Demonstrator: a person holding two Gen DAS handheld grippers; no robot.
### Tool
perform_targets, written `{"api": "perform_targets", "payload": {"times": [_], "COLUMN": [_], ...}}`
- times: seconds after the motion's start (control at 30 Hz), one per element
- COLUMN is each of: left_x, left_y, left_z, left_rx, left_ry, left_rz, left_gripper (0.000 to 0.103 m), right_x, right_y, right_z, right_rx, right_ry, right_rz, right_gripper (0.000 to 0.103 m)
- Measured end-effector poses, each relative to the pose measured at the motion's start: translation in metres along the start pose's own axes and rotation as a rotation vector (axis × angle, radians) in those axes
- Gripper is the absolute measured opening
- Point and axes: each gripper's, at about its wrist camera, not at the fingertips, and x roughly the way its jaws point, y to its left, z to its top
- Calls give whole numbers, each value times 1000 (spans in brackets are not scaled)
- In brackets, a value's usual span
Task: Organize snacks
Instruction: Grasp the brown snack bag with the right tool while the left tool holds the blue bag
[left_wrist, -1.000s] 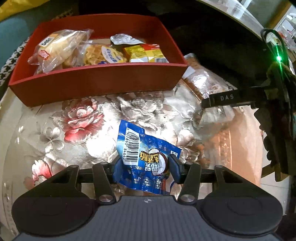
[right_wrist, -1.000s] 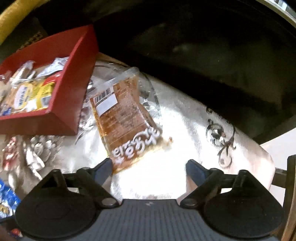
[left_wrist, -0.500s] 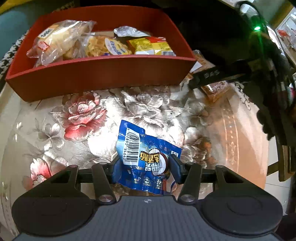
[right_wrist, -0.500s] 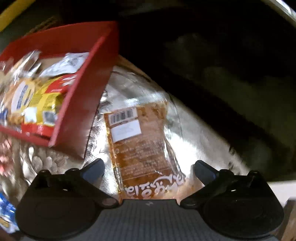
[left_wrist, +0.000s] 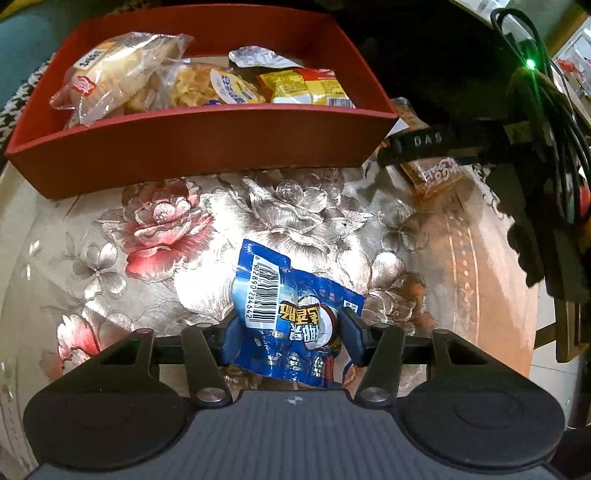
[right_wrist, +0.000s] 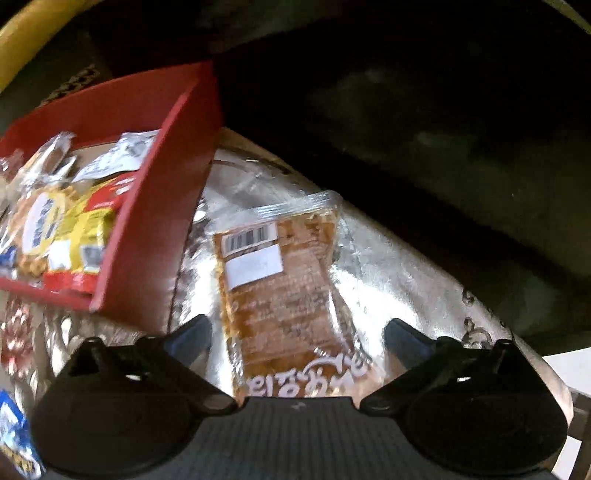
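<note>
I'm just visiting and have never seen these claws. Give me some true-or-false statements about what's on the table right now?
1. The left claw grips a blue snack packet. True.
2. The red box holds nothing. False: several snack packs lie inside it.
3. The right claw is open around a brown snack pack. True.
4. The brown snack pack lies inside the red box. False: it lies on the floral tablecloth beside the box.
</note>
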Motion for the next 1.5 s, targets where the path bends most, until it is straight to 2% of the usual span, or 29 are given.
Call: {"api": "perform_targets", "payload": {"times": [0.03, 0.1, 0.23, 0.43, 0.7, 0.87, 0.97, 1.07, 1.17, 1.2, 1.23, 1.3, 1.43, 1.5], "left_x": [-2, -5, -13, -25, -33, -35, -35, -37, -37, -36, -35, -33, -32, -32], "left_y": [0, 1, 1, -1, -3, 0, 1, 2, 2, 2, 2, 2, 4, 4], "left_z": [0, -1, -3, -8, -4, -5, -6, -8, -9, -9, -9, -8, -9, -9], "left_rx": [1, -2, -6, -3, -13, -22, -24, -26, -23, -24, -27, -29, -32, -34], "left_ry": [-5, -12, -31, -58, -88, -93, -94, -95, -95, -93, -90, -85, -82, -82], "left_rz": [-1, -3, -10, -20, -28, -29, -30, -32, -32, -32, -33, -34, -37, -35], "left_gripper": [62, 63, 63, 64, 63, 63, 63, 63, 63, 63, 63, 63, 63, 64], "right_x": [-5, -13, -26, -55, -86, -93, -88, -80, -71, -65, -60, -52, -41, -39], "right_y": [3, 8, 6, -7, -12, -6, 5, 10, 15, 16, 17, 17, 32, 29], "right_z": [-2, -6, -19, -45, -63, -75, -82, -82, -79, -77, -76, -72, -64, -60], "right_rx": [-10, -25, -16, 32, 109, 108, 62, 53, 24, 13, 14, 32, -8, 3], "right_ry": [-4, -2, 9, 2, -45, -30, 3, 30, 44, 49, 49, 58, 102, 109], "right_rz": [7, 5, 12, 48, 103, 133, 106, 100, 53, 31, 3, 40, -25, -15], "right_gripper": [72, 62, 53, 50, 50, 50, 50, 53, 65, 72, 84, 101, 101, 101]}}
